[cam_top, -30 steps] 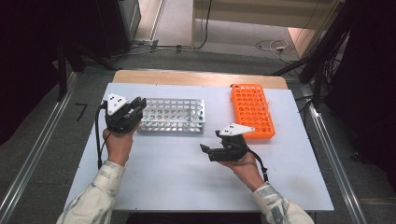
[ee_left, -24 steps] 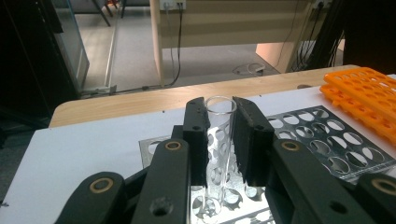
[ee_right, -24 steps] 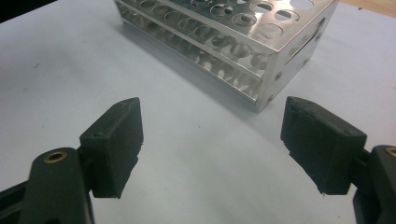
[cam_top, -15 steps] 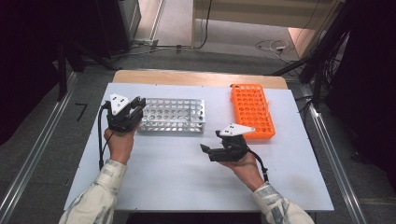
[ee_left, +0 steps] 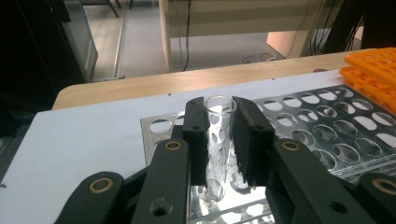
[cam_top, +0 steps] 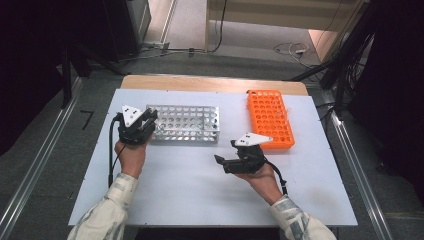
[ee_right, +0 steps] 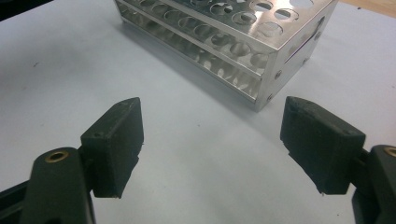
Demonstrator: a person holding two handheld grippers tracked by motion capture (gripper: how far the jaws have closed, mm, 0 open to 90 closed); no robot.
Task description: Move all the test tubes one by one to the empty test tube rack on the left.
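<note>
Gripping the glass tube (ee_left: 219, 135), your left claw (cam_top: 145, 121) now sits slightly lower against the metal rack (cam_top: 186, 123); your right claw (ee_right: 212, 144) stays open.

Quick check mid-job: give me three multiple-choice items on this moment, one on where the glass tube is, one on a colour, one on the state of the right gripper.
1. Where is the glass tube?
A. lying on the white table top
B. between the left gripper's jaws over the metal rack
C. in the orange rack

2. What colour is the rack at the table's right?
A. orange
B. blue
C. green

3. How do the right gripper's jaws stand?
A. shut on a tube
B. shut on nothing
C. open, nothing between them

Answers: B, the left gripper view shows the tube upright between the closed jaws; A, the high view shows it orange; C, bare table lies between the wide jaws.
</note>
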